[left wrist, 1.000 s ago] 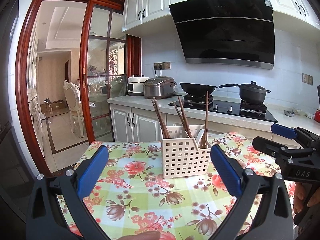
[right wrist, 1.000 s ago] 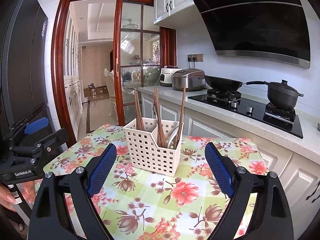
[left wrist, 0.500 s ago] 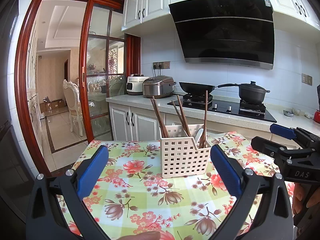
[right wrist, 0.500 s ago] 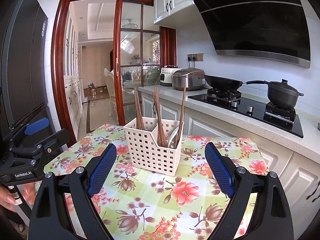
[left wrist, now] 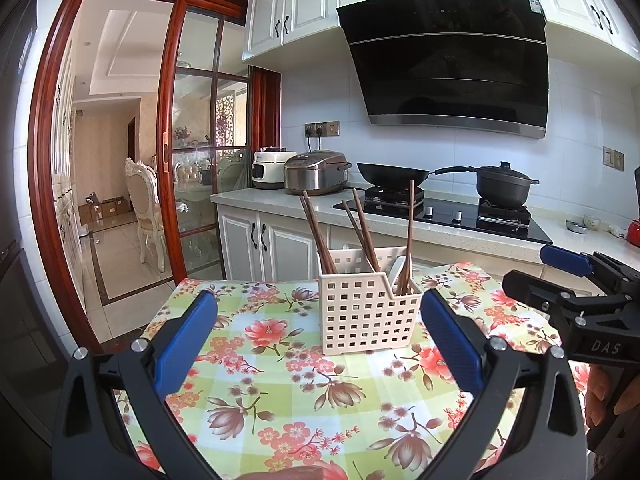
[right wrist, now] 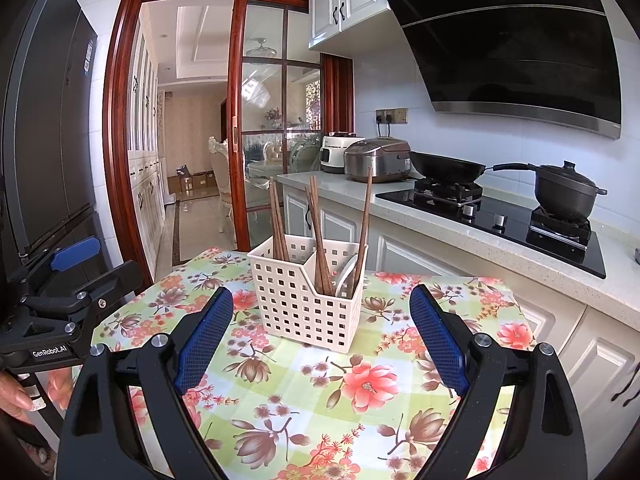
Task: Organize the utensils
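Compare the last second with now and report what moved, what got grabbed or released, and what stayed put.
Nothing visibly changed. The left gripper and right gripper hover open and empty, aimed at the white basket, which stands in the same place on the floral tablecloth. The chopsticks and the white spoon stay in its compartments, leaning as before. Nothing was taken or let go.

A utensil basket (left wrist: 368, 314) stands on the counter (left wrist: 280, 396), with chopsticks (left wrist: 408, 240) upright in its compartments and a spoon (right wrist: 346, 276) in the right one. The left gripper (left wrist: 318, 334) and right gripper (right wrist: 320, 334) sit before it, jaws spread wide, the basket between them. Behind lies the kitchen worktop (left wrist: 280, 204): rice cookers (left wrist: 316, 172) to the left, a wok (left wrist: 390, 174) and a pot (left wrist: 504, 186) on the stove (left wrist: 444, 214) to the right.
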The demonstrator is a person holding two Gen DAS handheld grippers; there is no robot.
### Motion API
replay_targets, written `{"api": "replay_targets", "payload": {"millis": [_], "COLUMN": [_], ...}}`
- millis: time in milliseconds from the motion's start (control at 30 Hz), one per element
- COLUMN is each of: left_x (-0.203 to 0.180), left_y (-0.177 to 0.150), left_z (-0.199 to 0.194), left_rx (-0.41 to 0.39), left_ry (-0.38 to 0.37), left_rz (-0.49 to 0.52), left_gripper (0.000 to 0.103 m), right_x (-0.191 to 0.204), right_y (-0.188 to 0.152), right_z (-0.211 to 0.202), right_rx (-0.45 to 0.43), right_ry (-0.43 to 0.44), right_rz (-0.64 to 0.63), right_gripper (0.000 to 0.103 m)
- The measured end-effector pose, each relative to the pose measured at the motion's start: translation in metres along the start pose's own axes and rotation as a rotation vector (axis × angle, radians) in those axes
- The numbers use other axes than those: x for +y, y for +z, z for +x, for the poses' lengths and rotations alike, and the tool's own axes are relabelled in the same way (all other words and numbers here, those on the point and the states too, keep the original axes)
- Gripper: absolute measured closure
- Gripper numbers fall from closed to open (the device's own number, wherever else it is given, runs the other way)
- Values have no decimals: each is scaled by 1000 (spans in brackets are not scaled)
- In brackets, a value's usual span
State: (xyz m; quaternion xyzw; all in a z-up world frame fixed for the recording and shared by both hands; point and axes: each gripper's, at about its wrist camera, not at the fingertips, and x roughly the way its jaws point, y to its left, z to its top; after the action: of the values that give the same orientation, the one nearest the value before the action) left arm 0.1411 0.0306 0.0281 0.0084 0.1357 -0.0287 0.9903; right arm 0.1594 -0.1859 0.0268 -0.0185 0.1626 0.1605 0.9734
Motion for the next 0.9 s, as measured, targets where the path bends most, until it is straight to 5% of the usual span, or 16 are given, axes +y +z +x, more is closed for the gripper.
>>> {"api": "replay_targets", "payload": {"millis": [900], "left_x": [2], "left_y": [-3], "left_z": [4], "left_rx": [7], "left_ry": [-11], "left_rz": [-22], "left_gripper": [5], "right_x": [1], "right_y": [-1], "right_z": [-1], "right_rx": [8], "right_ry": [8], "right_rz": [-15], "right_gripper": [18]}}
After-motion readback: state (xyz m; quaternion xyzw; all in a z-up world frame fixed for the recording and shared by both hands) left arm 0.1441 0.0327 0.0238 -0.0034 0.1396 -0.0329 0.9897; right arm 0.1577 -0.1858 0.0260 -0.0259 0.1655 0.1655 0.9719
